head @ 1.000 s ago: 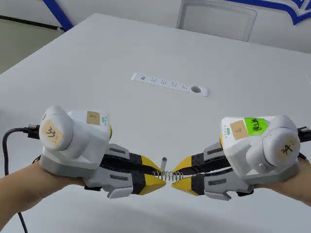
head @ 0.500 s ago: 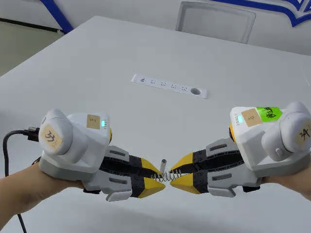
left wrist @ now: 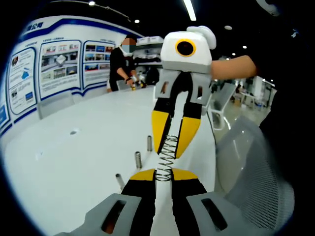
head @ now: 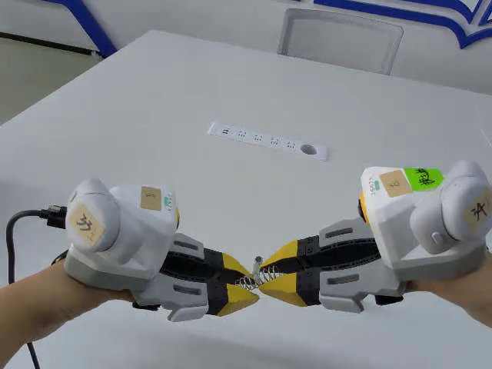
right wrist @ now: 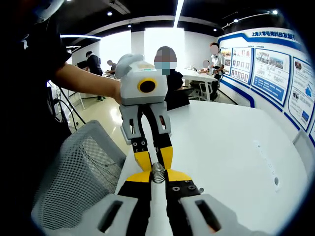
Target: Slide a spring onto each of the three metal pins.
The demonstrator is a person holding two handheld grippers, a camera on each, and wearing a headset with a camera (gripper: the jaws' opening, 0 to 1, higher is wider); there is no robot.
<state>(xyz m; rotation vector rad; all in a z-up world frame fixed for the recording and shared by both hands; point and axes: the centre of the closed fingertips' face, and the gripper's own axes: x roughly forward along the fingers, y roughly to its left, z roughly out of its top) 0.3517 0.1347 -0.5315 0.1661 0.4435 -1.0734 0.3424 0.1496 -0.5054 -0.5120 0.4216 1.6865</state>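
Note:
A small steel spring is stretched between the two yellow-tipped grippers, low over the white table. My left gripper is shut on one end of the spring. My right gripper comes in from the opposite side, and its jaws close around the other end. Three short metal pins stand upright in a row on the table, to the left of the spring in the left gripper view. One pin pokes up just behind the fingertips in the head view.
A white power strip lies on the table further back. A grey mesh chair stands at the far edge, another chair by my side. Other people sit at tables behind. A black cable trails from the left gripper.
The right gripper has moved left towards the left gripper, so the tips almost meet and less of the spring shows between them. The head camera has tilted slightly.

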